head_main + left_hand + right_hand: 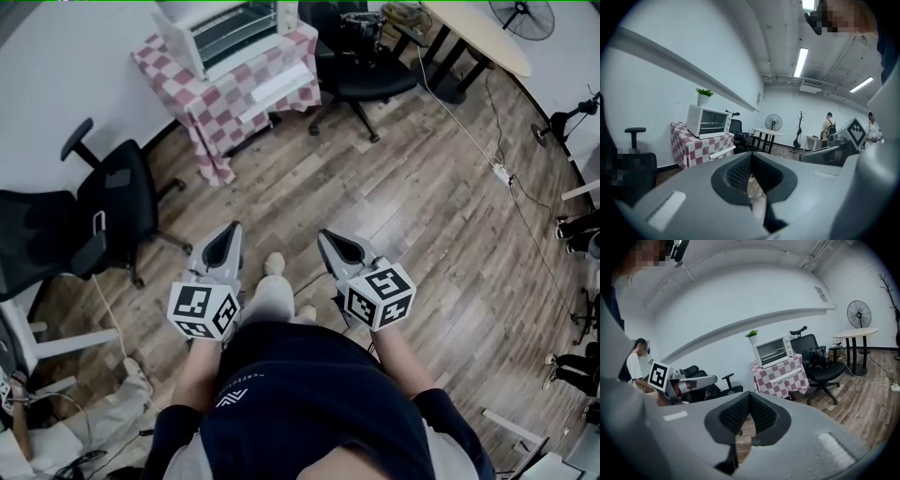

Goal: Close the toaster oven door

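Observation:
The white toaster oven [230, 28] stands on a table with a red-and-white checked cloth [225, 103] by the far wall, well away from me. In the left gripper view the toaster oven [708, 122] shows its glass door upright against the front, seemingly closed. The right gripper view has the toaster oven [774, 350] at centre right. My left gripper [230, 230] and right gripper [325, 234] hang side by side in front of my body over the wooden floor. Both point toward the oven, shut and empty. Their jaw tips meet in the left gripper [751, 155] and right gripper [750, 394] views.
A black office chair [103, 211] stands at my left and another black chair [361, 66] beside the checked table. A round table [478, 33], a fan [525, 17] and a floor cable with a power strip [502, 173] lie to the right. A potted plant [704, 96] tops the oven.

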{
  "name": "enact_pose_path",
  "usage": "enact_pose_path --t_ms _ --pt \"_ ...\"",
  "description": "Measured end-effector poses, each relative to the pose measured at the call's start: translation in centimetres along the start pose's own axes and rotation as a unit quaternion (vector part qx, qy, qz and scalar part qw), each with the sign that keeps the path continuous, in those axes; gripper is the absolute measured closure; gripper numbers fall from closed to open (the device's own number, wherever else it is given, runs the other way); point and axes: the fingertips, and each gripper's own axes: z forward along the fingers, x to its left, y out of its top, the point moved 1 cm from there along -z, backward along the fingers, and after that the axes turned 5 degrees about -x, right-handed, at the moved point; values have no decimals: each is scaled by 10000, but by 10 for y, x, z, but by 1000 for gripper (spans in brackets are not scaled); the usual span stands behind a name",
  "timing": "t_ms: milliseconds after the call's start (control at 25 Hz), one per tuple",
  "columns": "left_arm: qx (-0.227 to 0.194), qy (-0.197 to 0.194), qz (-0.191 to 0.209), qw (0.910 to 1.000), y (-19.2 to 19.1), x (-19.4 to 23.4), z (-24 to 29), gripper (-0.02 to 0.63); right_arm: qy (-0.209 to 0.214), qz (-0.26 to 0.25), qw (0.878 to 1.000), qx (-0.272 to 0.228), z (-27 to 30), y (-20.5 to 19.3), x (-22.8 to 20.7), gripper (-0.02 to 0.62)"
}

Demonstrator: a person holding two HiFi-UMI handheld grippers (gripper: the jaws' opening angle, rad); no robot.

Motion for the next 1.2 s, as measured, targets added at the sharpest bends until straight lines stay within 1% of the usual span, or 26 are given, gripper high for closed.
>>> enact_pose_path --t_ms 120,280,400,520,680,800,920,1040,1200 --pt "132 -139 -76 9998 -5 6 21 589 -126 24 9999 52 12 5 -15 594" --pt "159 -269 -10 9995 -1 19 53 589 -238 43 9997 44 41 23 -36 594" --pt "111 -216 -139 9996 6 42 72 589 -139 -83 9998 63 73 37 -38 594" --pt "114 -119 -102 9998 9 63 89 589 -40 -212 9997 99 99 48 -41 594" --pt "137 -30 18 9999 9 88 112 588 -122 -288 9995 70 132 60 -58 594" --pt "155 -12 -5 9999 8 106 125 588 -241 -263 9993 54 158 65 -70 594" --pt "225 -20 -49 9997 5 123 137 588 -166 -206 9996 84 184 69 -74 594" --pt "276 -40 -79 9996 3 139 147 577 -97 -185 9998 63 210 72 -77 594" --pt "313 -38 -12 9995 4 159 161 535 -181 -148 9997 26 234 77 -86 594"
